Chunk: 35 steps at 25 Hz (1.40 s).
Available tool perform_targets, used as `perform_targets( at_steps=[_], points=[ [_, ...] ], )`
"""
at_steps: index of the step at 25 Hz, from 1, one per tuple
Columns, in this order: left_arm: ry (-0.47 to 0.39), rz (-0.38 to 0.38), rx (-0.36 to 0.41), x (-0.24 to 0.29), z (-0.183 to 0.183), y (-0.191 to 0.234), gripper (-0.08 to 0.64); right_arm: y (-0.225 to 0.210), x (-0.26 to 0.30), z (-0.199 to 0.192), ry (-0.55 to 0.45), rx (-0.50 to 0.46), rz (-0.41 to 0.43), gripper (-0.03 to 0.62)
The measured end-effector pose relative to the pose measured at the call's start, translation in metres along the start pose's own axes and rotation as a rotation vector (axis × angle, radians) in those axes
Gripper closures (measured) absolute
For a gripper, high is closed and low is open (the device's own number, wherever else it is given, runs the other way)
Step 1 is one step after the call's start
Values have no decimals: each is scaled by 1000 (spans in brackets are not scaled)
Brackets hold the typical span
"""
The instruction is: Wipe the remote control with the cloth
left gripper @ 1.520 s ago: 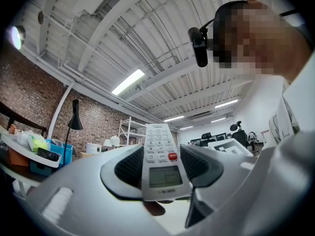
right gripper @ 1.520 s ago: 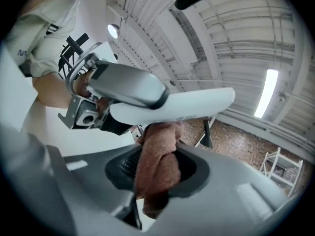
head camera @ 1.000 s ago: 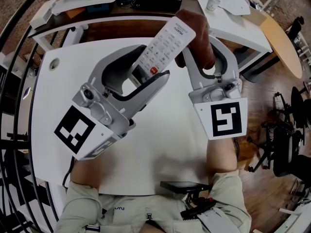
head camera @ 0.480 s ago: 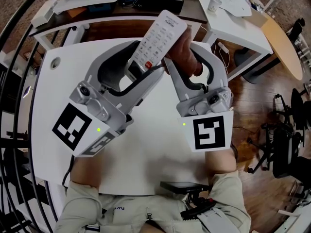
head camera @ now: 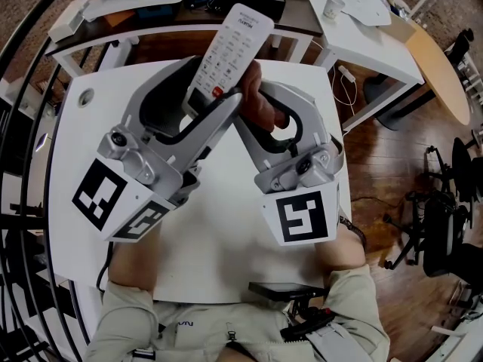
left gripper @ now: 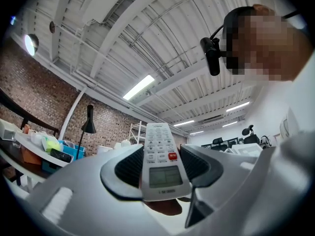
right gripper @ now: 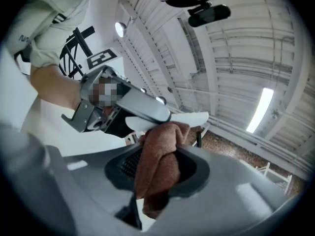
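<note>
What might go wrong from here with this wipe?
The left gripper clamps the remote only near its lower end, above the table; pressure from the cloth may lever it loose. The cloth is bunched in the right gripper and may slip out mid-wipe.

The remote control (head camera: 230, 47) is white with 1 red button and a greyish, perhaps greenish, screen. Beside it the cloth (right gripper: 167, 134) is rusty brown. The left gripper (left gripper: 162, 167) and right gripper (right gripper: 160, 170) are grey, with black-and-white square markers.
</note>
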<state>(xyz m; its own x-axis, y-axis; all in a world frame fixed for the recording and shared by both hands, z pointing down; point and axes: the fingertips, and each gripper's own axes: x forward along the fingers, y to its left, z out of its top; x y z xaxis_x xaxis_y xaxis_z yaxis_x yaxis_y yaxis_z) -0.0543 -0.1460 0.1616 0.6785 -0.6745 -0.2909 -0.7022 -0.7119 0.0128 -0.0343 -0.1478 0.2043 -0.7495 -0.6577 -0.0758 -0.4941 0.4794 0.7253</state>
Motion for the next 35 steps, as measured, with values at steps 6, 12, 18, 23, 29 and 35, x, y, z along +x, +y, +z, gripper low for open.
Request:
perform_targets(
  at_steps=[6,12,18,23,29,35],
  points=[
    [-14,22,-18,-4,3,8,314,22,5,5,-10,-33,58,479],
    [-30,38,-37,-7,7,13,314,42,6,8,-16,-106,118,479],
    [-44,50,-49,-10,10,18,314,53,5,11,-32,-175,155,477],
    [-43,59,-46,-11,11,21,314,40,5,7,-17,-168,130,477],
    [-12,50,-2,-7,5,14,314,-23,-7,-4,15,-30,-58,477],
    [52,33,92,1,-9,2,314,-82,-29,-10,4,103,-307,477]
  ],
)
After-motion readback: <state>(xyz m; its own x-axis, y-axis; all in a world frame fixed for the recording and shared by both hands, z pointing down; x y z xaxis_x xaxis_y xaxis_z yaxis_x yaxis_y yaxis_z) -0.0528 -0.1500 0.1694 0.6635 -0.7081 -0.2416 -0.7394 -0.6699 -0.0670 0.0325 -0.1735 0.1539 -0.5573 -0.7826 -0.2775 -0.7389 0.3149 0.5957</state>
